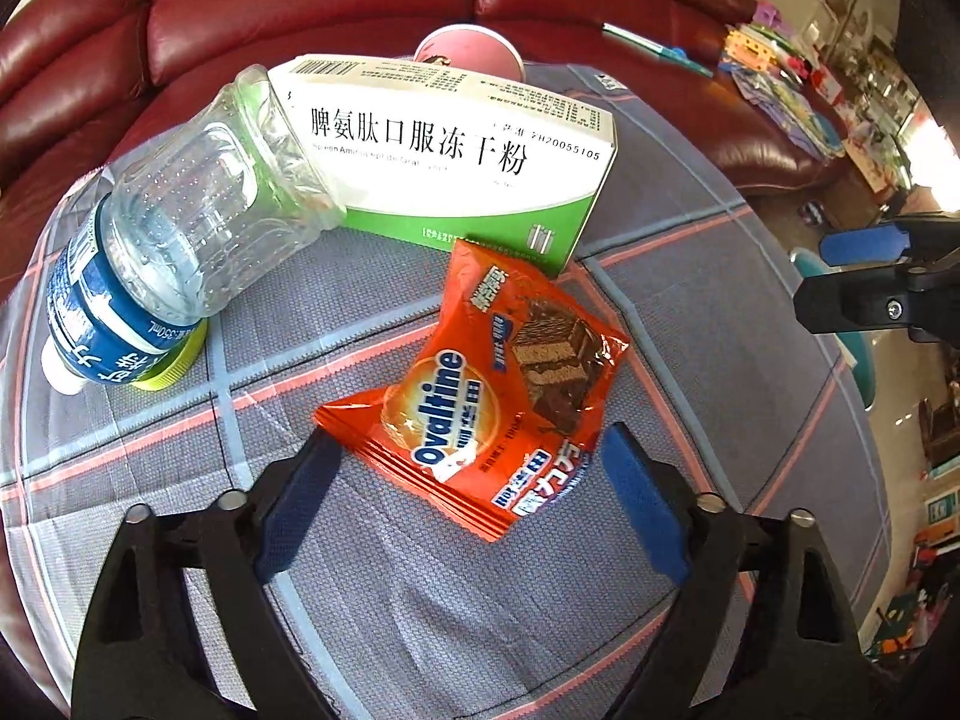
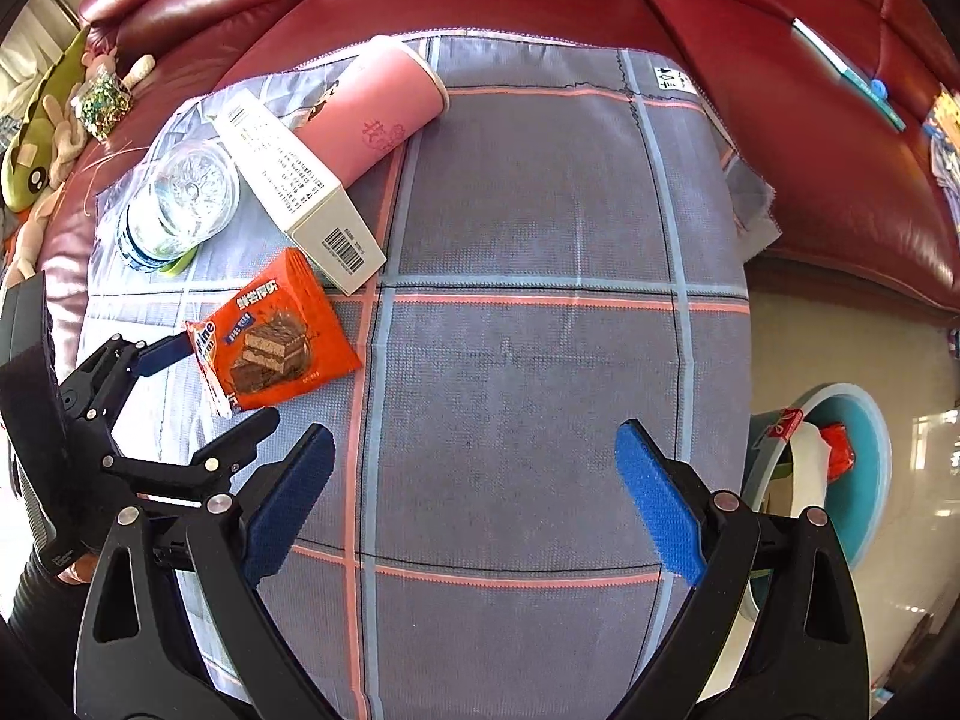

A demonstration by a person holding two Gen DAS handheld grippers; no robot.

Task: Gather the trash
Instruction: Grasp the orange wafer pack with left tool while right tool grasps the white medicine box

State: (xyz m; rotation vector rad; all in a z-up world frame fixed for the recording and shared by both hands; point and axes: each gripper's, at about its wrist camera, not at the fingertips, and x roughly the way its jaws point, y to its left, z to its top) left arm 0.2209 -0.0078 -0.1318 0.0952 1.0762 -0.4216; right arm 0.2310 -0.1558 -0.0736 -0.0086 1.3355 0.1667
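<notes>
Blue fingers (image 1: 291, 498) of the left gripper (image 1: 471, 501) apart, straddling the near end of the orange wrapper (image 1: 480, 384), not pinching yet. Wrapper lying flat on the plaid cloth (image 1: 180, 438), far corner just beside the box (image 1: 456, 150). Best bet: drop lower so both pads catch the crinkly edge, close slowly, lift straight up so nothing bumps the box or the bottle (image 1: 180, 222) leaning on it. Thin foil, probably slips if pinched only at the seam. Right gripper (image 2: 474, 498) wide apart too, nothing between its pads, hanging over bare cloth. Pink cup (image 2: 378, 108) lying behind the box. Bin (image 2: 864, 468) down past the cloth's right edge, likely the drop spot.
</notes>
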